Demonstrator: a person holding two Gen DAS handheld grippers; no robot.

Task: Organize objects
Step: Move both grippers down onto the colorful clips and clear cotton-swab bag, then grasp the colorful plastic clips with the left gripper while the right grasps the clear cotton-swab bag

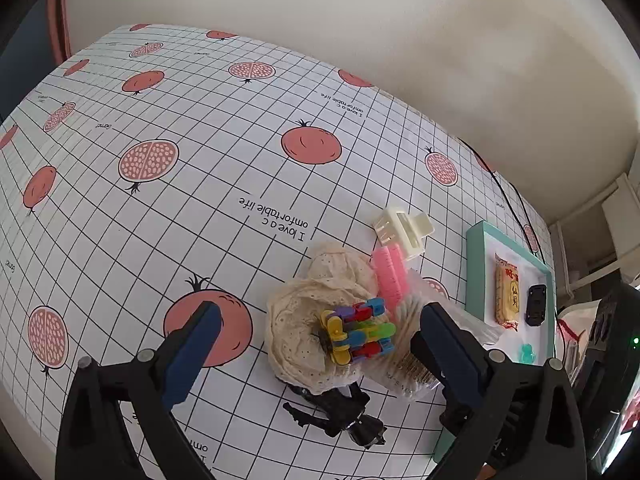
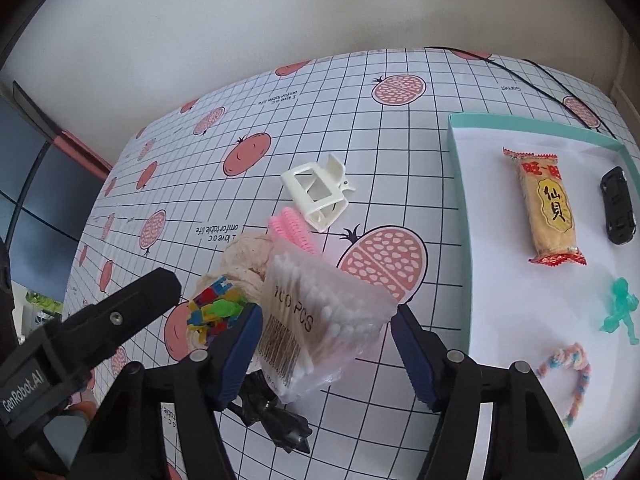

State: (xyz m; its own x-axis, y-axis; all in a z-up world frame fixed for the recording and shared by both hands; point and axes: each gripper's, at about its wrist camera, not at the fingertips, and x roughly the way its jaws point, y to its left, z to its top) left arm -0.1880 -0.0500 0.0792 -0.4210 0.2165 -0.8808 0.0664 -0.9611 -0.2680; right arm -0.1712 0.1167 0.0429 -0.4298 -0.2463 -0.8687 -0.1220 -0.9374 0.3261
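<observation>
Right gripper [image 2: 324, 344] wide, straddling cotton swab bag [image 2: 320, 312] atop pile; bag's long axis runs away from jaws. Left gripper [image 1: 320, 344] wide (nothing held), beside. Tray [image 2: 460, 216] rightward.

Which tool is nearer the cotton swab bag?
Right. The right tool straddles the cotton swab bag, open. The left tool brackets the colorful clips, the bag by its right finger.

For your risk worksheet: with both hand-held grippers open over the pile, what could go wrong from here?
1. The right hand-held gripper straddles the cotton swab bag; the slack plastic may slip out.
2. The bag leans on the colourful clips and pink comb, so lifting it could scatter them.
</observation>
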